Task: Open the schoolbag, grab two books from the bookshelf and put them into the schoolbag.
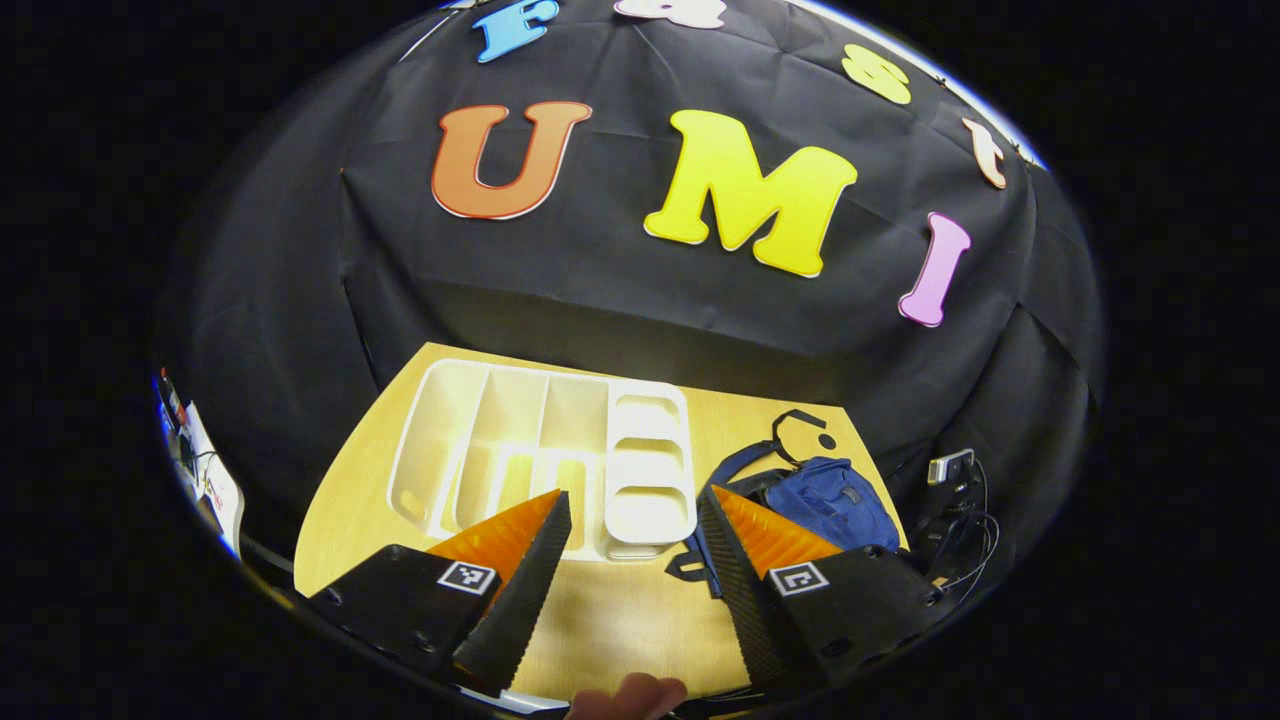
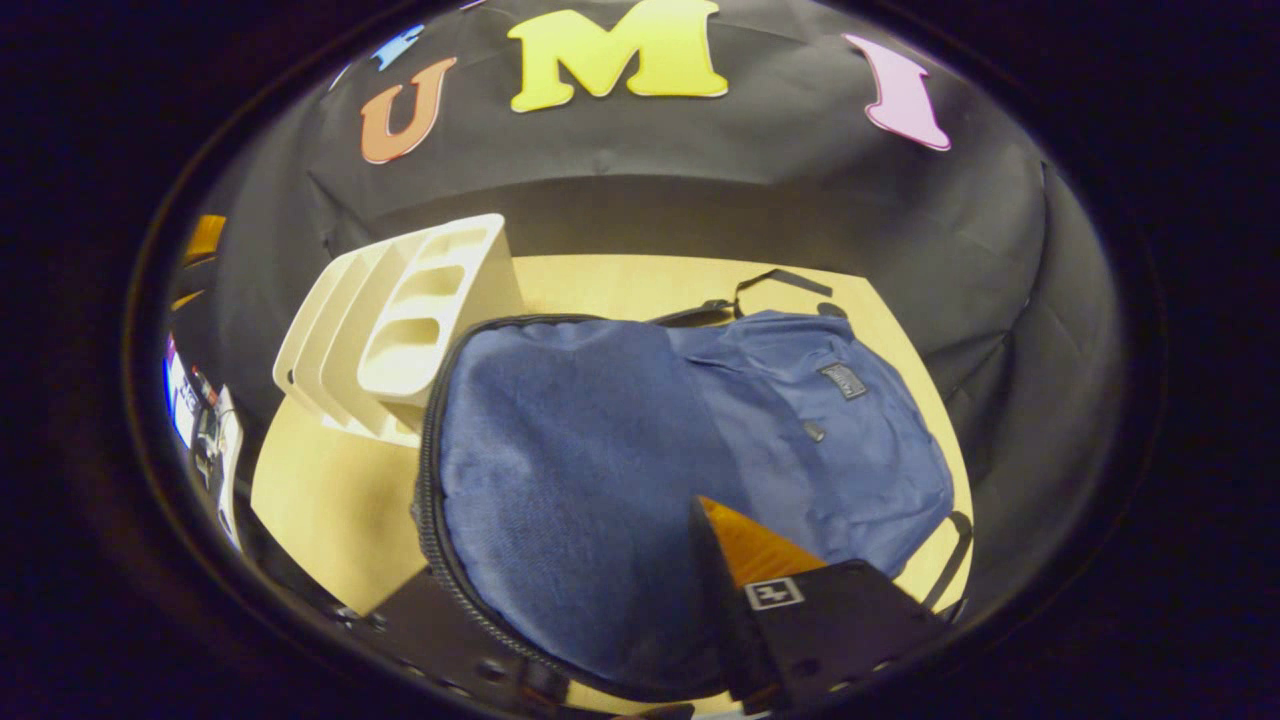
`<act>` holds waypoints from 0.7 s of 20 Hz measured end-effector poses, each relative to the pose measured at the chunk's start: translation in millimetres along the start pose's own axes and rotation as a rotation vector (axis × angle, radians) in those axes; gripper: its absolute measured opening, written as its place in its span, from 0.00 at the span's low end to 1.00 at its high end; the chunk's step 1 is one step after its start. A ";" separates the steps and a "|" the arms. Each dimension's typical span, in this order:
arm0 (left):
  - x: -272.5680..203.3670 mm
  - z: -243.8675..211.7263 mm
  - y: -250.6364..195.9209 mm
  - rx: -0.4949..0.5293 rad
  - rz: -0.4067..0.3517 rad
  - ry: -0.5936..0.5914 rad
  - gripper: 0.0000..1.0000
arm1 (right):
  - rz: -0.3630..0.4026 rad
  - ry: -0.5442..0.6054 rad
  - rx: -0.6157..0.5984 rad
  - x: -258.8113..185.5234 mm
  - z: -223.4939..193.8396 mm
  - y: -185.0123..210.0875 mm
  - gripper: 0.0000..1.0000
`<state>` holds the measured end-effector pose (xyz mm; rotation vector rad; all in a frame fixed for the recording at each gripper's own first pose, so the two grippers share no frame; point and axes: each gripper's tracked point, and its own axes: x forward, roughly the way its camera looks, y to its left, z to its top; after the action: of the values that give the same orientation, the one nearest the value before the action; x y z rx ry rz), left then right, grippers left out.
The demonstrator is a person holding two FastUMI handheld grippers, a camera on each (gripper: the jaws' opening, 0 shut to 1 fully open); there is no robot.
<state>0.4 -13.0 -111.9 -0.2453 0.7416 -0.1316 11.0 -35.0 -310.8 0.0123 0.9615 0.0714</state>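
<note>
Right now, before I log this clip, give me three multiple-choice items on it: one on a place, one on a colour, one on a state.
1. In the left gripper view, where does the schoolbag lie relative to the white bookshelf?
A. To its right, on the table
B. On top of it
C. Inside one of its compartments

2. What colour is the schoolbag?
A. Red
B. Blue
C. Green

3. How do the jaws of the left gripper stand?
A. Shut on a book
B. Shut on a bag strap
C. Open, with nothing between them

Answers:
1. A: the bag rests on the wooden tabletop beside the shelf's right end.
2. B: its fabric is blue in both views.
3. C: the two jaws are spread apart, and the shelf and the table show through the gap.
</note>
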 end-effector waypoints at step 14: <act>-25.5 57.1 39.8 0.047 0.024 -0.185 0.84 | 0.136 -0.401 0.018 -102.3 106.2 86.9 0.94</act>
<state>22.0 40.5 -65.3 -0.2007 0.5570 -0.1017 35.0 47.1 -162.6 0.1053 0.5590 0.1790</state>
